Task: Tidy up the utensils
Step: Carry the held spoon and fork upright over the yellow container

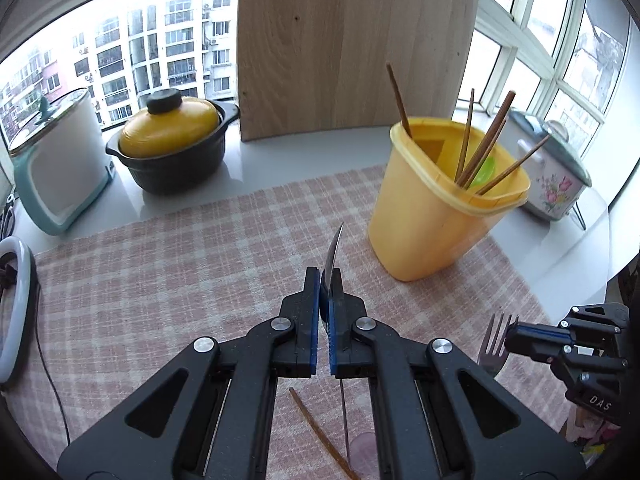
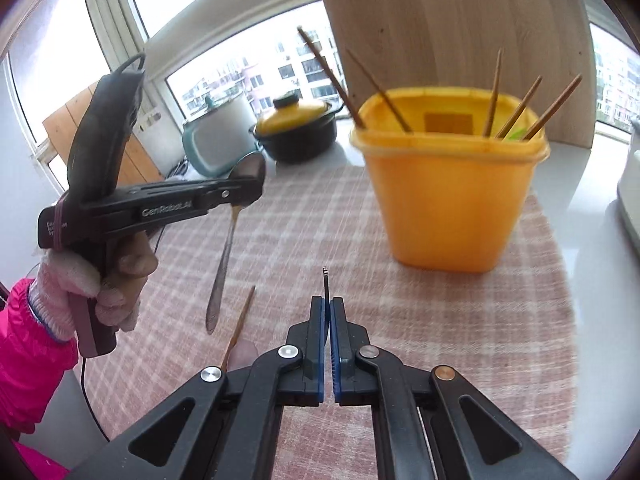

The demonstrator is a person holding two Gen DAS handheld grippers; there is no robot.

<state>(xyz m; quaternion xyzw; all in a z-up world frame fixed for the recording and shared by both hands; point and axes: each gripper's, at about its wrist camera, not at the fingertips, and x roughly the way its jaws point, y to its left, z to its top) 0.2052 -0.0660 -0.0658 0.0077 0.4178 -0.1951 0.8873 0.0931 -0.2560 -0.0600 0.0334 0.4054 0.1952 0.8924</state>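
Your left tool [image 1: 325, 280] clamps a spoon [image 2: 224, 256] by its bowl, handle hanging; your right tool [image 2: 329, 306] pinches a fork [image 1: 495, 342]; the yellow bin [image 1: 436, 204] stands ahead.

Both wrist views close, facing yellow holder [image 1: 444, 200] [image 2: 448, 184], shared cloth [image 1: 180, 264] [image 2: 312, 232]

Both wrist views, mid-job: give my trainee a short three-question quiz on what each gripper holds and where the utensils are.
1. True or false: the left gripper holds a metal spoon by the bowl end, handle hanging down.
2. What does the right gripper hold? A) chopstick B) fork C) knife
3. Fill in: the loose chopstick lies on the checked ____, not in the yellow holder.

Key: 1 true; 2 B, the fork; 3 cloth.
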